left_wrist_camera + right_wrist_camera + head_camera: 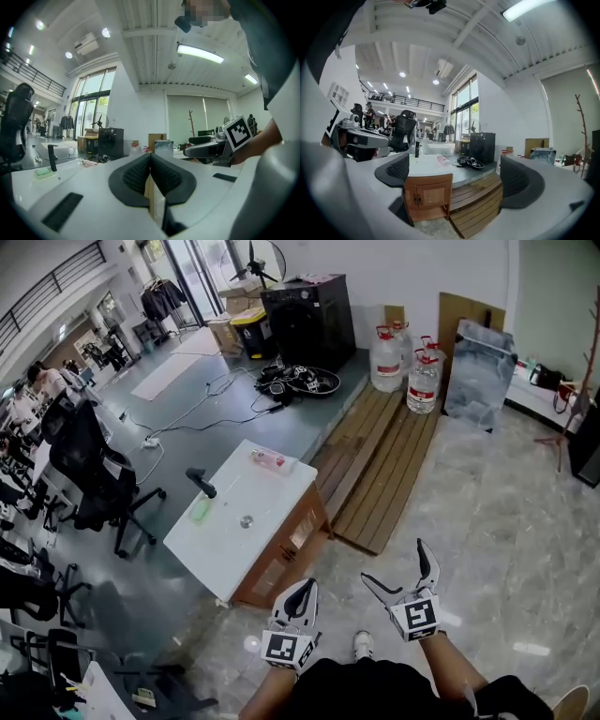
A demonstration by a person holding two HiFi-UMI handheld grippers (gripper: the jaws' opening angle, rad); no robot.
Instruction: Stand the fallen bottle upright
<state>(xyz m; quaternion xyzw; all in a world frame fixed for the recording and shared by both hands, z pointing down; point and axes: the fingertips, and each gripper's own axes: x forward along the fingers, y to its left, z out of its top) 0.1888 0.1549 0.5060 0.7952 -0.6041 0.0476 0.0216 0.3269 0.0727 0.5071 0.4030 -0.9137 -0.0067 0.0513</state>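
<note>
The fallen bottle (269, 459), clear with a pink label, lies on its side at the far end of the white tabletop (225, 540), which sits on a wooden cabinet (286, 554). In the right gripper view the bottle (442, 159) shows small and far off on the table. Both grippers are low in the head view, well short of the table. My left gripper (308, 587) has its jaws closed together with nothing between them. My right gripper (396, 563) is spread wide and empty, and it frames the cabinet (427, 194).
A black upright handle (202, 482), a green item (201, 510) and a small round piece (246, 521) share the tabletop. Wooden planks (380, 465) lie to the right of it, with water jugs (405, 362) behind. Office chairs (94, 474) stand at the left.
</note>
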